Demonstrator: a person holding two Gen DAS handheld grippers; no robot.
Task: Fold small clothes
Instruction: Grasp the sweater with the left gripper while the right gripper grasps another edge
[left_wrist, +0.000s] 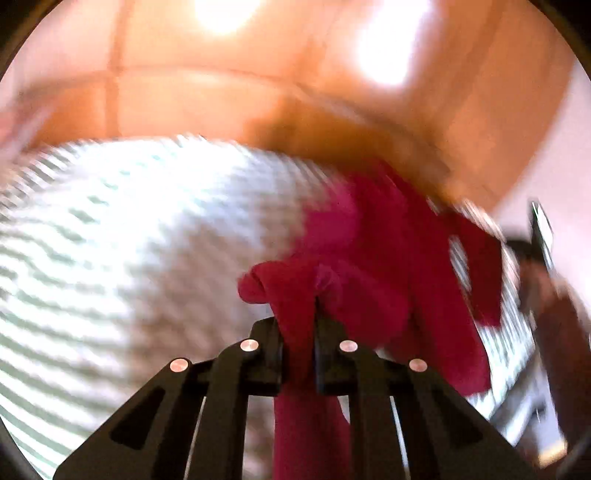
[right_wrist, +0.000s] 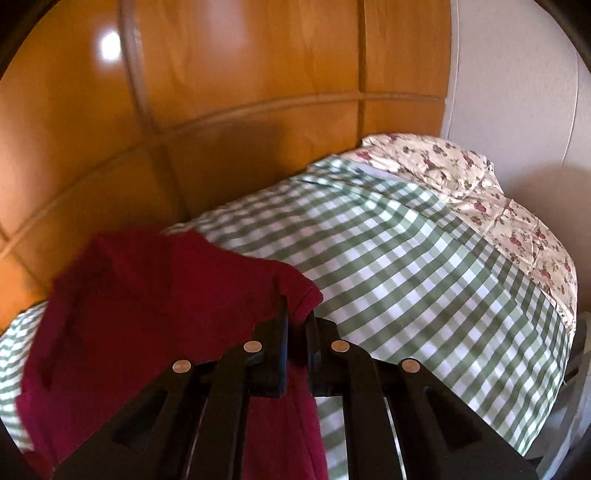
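A dark red garment (left_wrist: 369, 266) hangs over a bed with a green-and-white checked cover (left_wrist: 110, 240). My left gripper (left_wrist: 298, 310) is shut on a bunched edge of the garment, with cloth pinched between its black fingers and more trailing below. In the right wrist view the same red garment (right_wrist: 140, 295) spreads to the left over the checked cover (right_wrist: 406, 277). My right gripper (right_wrist: 297, 317) is shut on another edge of it. The left wrist view is blurred. At its far right a dark shape (left_wrist: 543, 236) shows, possibly the other gripper.
A glossy wooden wardrobe (right_wrist: 221, 92) stands close behind the bed. A floral pillow (right_wrist: 443, 166) lies at the head of the bed on the right, against a white wall (right_wrist: 517, 92). The bed's right edge drops to the floor.
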